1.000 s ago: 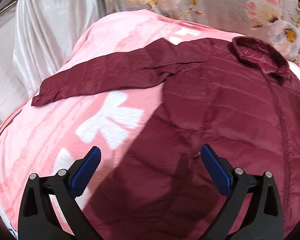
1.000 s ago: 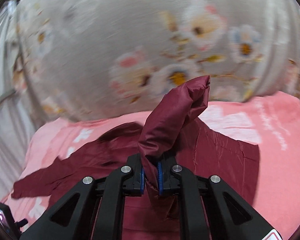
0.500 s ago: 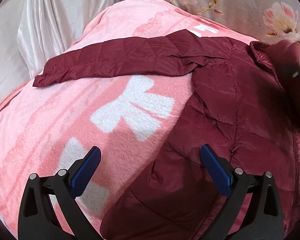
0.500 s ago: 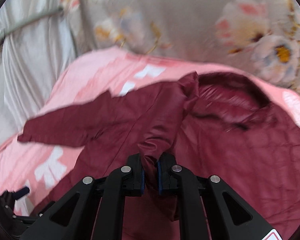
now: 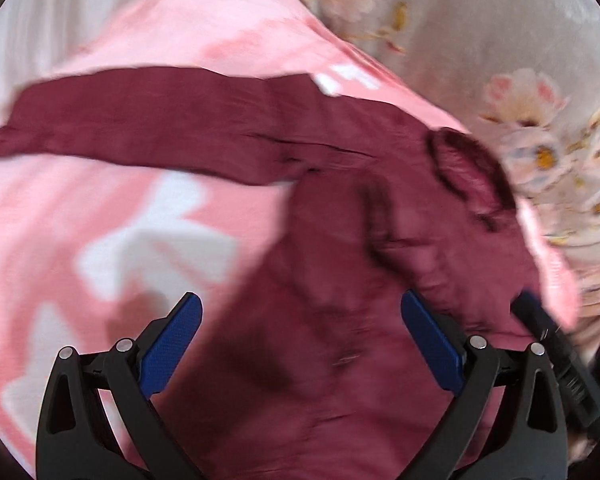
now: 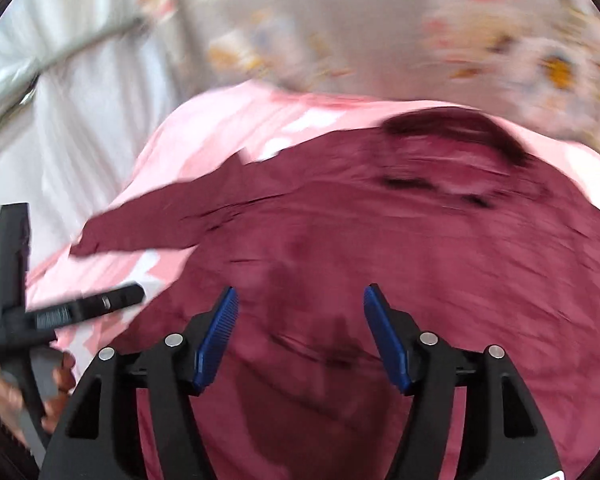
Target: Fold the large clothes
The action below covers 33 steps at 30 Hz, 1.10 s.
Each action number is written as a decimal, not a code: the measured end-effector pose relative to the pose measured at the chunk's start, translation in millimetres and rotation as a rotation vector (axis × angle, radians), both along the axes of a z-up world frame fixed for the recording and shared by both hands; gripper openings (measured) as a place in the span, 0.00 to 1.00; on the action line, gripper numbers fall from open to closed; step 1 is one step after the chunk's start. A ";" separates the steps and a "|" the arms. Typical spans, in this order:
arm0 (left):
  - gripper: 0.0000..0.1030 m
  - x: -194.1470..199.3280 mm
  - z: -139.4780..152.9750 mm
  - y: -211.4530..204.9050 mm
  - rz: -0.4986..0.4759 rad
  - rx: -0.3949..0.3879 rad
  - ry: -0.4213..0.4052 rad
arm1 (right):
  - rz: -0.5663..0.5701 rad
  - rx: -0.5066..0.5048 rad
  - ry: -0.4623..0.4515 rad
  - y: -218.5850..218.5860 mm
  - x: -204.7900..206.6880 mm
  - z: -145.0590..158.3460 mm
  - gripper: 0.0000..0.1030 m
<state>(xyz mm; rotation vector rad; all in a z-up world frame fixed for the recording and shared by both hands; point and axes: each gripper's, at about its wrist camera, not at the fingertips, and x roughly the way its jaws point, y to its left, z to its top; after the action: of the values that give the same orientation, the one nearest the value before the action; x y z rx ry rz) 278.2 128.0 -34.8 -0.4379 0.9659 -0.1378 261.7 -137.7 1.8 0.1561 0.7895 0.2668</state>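
A bedroom in a home is showing here: a pink blanket (image 5: 148, 216) with white bows is covering a bed, a grey flowered cloth (image 5: 511, 64) is hanging behind the blanket, and white drapes (image 6: 72, 128) are hanging to the left of the blanket.

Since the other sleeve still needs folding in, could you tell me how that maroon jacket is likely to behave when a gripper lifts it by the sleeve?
The jacket looks floppy: its outstretched sleeve lies limp and creased on the pink blanket, so it would probably drape. The puffy look suggests it is light. Its sheen hints that it may slip.
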 end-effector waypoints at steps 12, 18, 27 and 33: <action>0.82 79.1 -33.1 -78.3 -0.143 -0.306 0.195 | -0.616 0.407 0.147 -253.3 -38.3 -62.6 0.63; 0.09 96.7 -10.9 -84.0 -0.151 -0.166 0.119 | -0.657 0.495 0.142 -286.1 -4.6 -72.2 0.07; 0.06 99.2 -12.4 -98.1 -0.164 0.091 -0.002 | -0.642 0.200 0.042 -257.1 -7.7 -52.2 0.02; 0.09 92.8 -41.3 -89.2 -0.159 0.061 -0.010 | -0.641 0.149 0.150 -256.7 -0.8 -75.8 0.03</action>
<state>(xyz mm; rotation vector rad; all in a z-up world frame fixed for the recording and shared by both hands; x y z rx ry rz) 371.0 38.8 -76.1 -0.3043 0.9919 -0.2536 260.9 -394.4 -73.9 0.5613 0.8278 -0.2971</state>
